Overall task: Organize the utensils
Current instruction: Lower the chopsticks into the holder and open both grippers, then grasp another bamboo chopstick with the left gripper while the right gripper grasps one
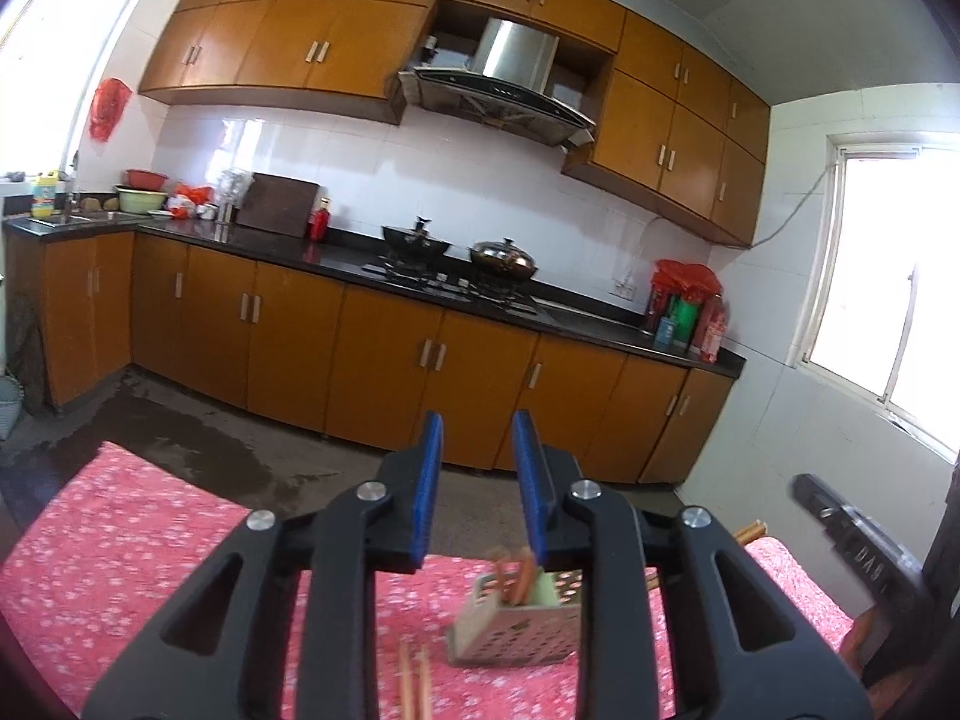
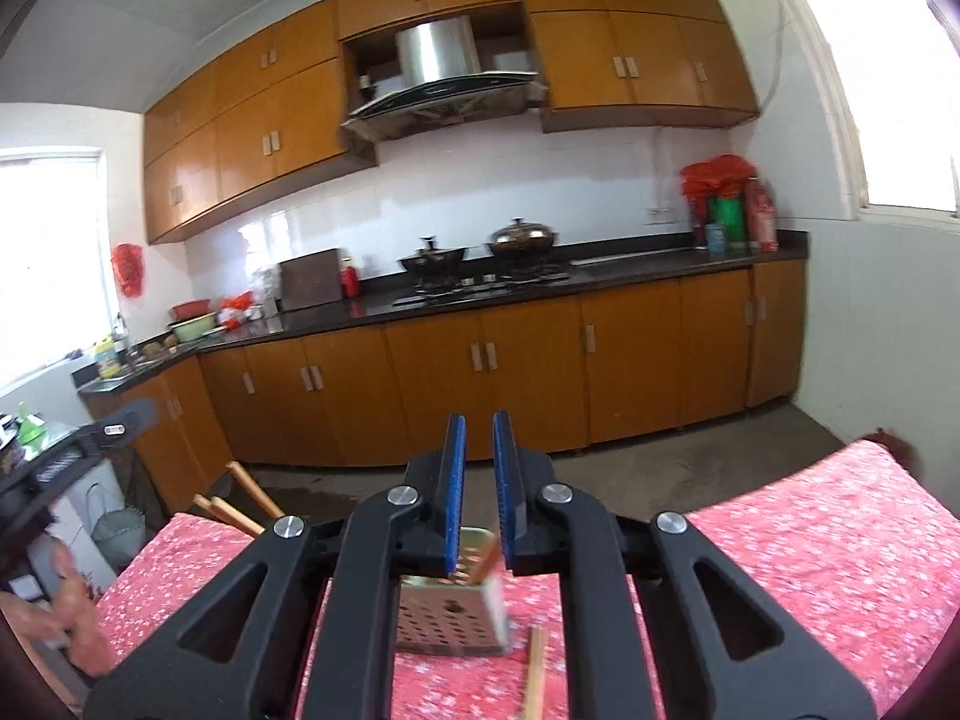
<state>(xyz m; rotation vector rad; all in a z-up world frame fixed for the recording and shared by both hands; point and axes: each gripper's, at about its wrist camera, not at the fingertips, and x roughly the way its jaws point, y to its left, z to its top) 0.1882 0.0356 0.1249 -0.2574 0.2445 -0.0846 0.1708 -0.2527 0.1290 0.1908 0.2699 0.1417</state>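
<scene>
perforated chopstick holder (image 1: pixel 516 618) upright on pink floral tablecloth (image 1: pixel 150 540), chopsticks inside. loose chopsticks (image 1: pixel 414 684) lie below left gripper (image 1: pixel 477 444), long axis pointing away toward holder. left gripper jaws parted, empty. right gripper (image 2: pixel 479 444) nearly closed, empty. left nearer.

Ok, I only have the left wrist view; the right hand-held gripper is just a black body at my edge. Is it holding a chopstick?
Observer: No. The right hand-held gripper is all but shut, nothing between its pads.
Operator: Any loose chopsticks besides the pair in front of me?
Observer: One chopstick lies on the tablecloth just right of the utensil holder.
Operator: And those tips past the far edge?
Observer: Three chopsticks overhanging the tablecloth's edge.
</scene>
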